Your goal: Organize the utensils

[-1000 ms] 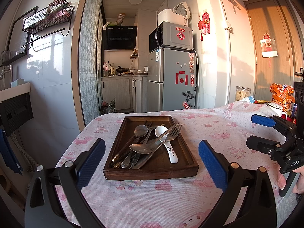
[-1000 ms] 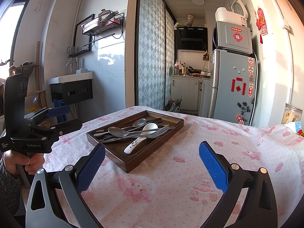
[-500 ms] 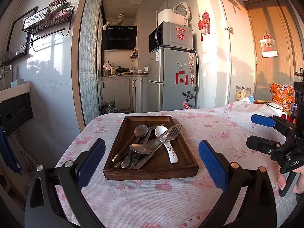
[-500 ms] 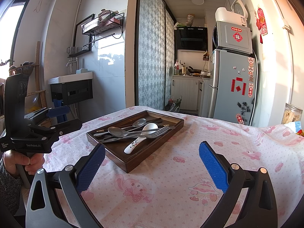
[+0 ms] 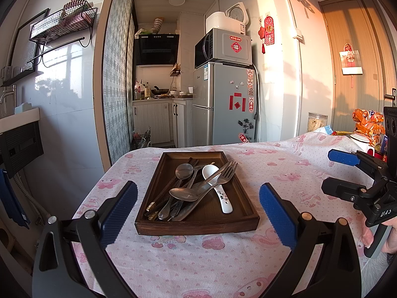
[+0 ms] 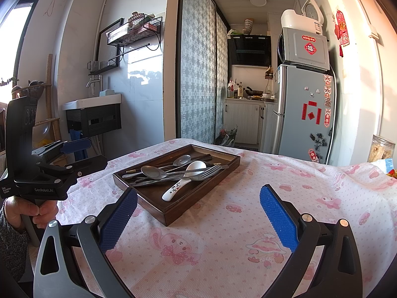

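The utensils [image 5: 196, 188] lie in a crossed heap inside the wooden tray [image 5: 198, 221] on the pink-patterned tablecloth [image 5: 198, 260]: two metal spoons, a fork [image 5: 223, 173], dark chopsticks and a white ceramic spoon [image 5: 218, 188] overlapping one another, so by the look of it the sorting is left to do, whatever arrangement is wanted. The left gripper [image 5: 197, 219] and the right gripper [image 6: 198, 219] both hover short of the tray with jaws spread wide, holding nothing.
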